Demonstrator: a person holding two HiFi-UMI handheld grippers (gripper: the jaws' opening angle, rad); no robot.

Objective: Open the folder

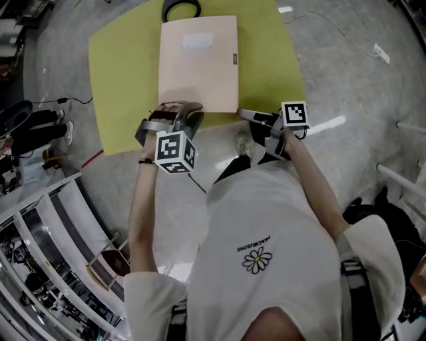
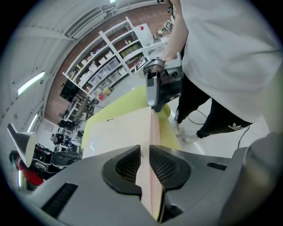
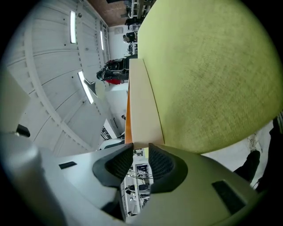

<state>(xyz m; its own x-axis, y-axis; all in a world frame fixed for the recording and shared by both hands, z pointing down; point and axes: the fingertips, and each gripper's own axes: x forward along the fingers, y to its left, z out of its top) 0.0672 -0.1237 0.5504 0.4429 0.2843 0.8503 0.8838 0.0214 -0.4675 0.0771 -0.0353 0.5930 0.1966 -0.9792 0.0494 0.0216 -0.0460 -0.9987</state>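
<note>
A pale peach folder point(image 1: 198, 66) lies shut and flat on a yellow-green mat point(image 1: 126, 66) on the floor. My left gripper point(image 1: 178, 113) is at its near left corner. In the left gripper view the left gripper point(image 2: 146, 152) is shut on the folder point(image 2: 119, 130), whose near edge runs between the pads. My right gripper point(image 1: 247, 115) sits at the near right corner. In the right gripper view the right gripper point(image 3: 140, 148) is open, and the folder's corner point(image 3: 140, 110) ends at the fingertips, with only background between the pads. The mat point(image 3: 208, 75) fills the right of that view.
A black ring-shaped object point(image 1: 181, 8) lies at the folder's far edge. Metal shelving point(image 1: 40, 226) stands at the lower left. A white cable and plug strip point(image 1: 381, 52) lie on the grey floor at the right. The person's shoe point(image 1: 243, 142) is just behind the mat.
</note>
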